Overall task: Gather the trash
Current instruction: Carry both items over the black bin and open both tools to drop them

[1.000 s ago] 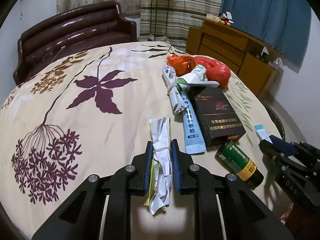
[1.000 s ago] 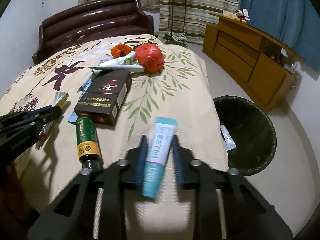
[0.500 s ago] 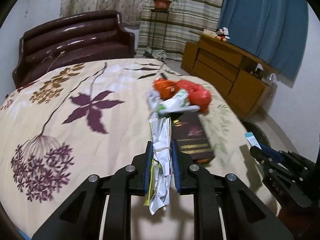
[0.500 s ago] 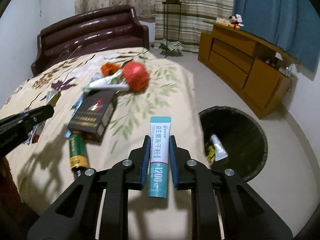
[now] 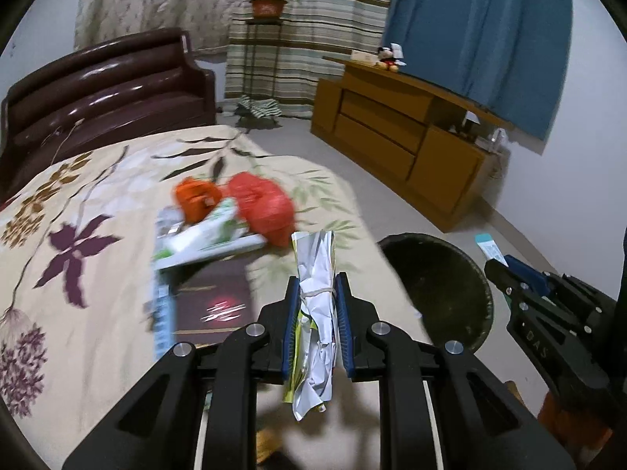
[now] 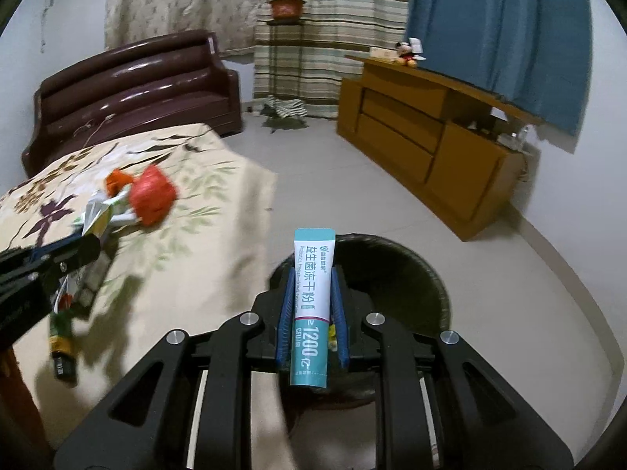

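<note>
Trash rides in both our grippers: the left gripper (image 5: 316, 323) jaws clench a crumpled paper bundle (image 5: 315, 313), the right gripper (image 6: 311, 309) a teal sachet (image 6: 312, 305), near the black bin (image 6: 395, 274). Released short, either could land on the bed (image 6: 188, 243) or floor.

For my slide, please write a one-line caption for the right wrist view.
Right gripper shut on a teal sachet, held over the black trash bin beside the bed.

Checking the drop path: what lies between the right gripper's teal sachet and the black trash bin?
Nothing. In the right wrist view the teal sachet, clamped in the right gripper, overlaps the black trash bin directly behind it.
</note>
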Tool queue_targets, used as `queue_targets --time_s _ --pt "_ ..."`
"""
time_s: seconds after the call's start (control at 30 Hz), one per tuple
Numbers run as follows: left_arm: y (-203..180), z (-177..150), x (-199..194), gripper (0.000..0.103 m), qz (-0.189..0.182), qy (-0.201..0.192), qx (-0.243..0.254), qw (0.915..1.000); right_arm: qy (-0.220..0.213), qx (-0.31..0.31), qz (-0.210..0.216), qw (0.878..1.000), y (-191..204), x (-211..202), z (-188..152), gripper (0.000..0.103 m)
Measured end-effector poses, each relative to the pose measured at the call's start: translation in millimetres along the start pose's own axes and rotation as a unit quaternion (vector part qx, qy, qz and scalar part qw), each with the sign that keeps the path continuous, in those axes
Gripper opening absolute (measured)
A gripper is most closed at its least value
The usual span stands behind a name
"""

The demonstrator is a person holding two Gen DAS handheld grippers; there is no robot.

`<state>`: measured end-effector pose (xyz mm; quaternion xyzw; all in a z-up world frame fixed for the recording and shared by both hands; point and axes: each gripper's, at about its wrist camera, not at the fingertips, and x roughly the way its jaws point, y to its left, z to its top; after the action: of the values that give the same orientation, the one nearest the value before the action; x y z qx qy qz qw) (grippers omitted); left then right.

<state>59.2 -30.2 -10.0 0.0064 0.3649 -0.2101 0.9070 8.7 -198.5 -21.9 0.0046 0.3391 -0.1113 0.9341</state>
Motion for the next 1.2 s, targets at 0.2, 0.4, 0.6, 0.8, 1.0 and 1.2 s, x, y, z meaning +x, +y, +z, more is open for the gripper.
queue_targets --time_s 0.2,0.4,0.6,0.8,1.0,1.2 --pt "-35 5 25 0.019 -0.010 0.010 0.023 0.9996 -0.002 0.016 -0.016 1.000 -31 12 6 0.018" --pt "-56 14 46 0.019 -0.008 0.013 0.032 0.9994 -0.002 0.024 -0.023 0.999 -48 22 6 0.018" --pt "-76 20 61 0.019 -0.006 0.017 0.041 0.9990 0.000 0.033 -0.023 0.999 -65 34 8 0.019" --pt "-89 22 77 0.019 -0.004 0.023 0.052 0.9984 0.002 0.034 -0.025 0.999 -73 44 8 0.019" --pt "-98 26 91 0.019 0.000 0.028 0.060 0.9978 0.005 0.040 -0.028 0.999 -81 53 10 0.019" --pt "-105 30 96 0.019 0.005 0.025 0.069 0.9973 0.006 0.046 -0.030 0.998 -88 60 10 0.019"
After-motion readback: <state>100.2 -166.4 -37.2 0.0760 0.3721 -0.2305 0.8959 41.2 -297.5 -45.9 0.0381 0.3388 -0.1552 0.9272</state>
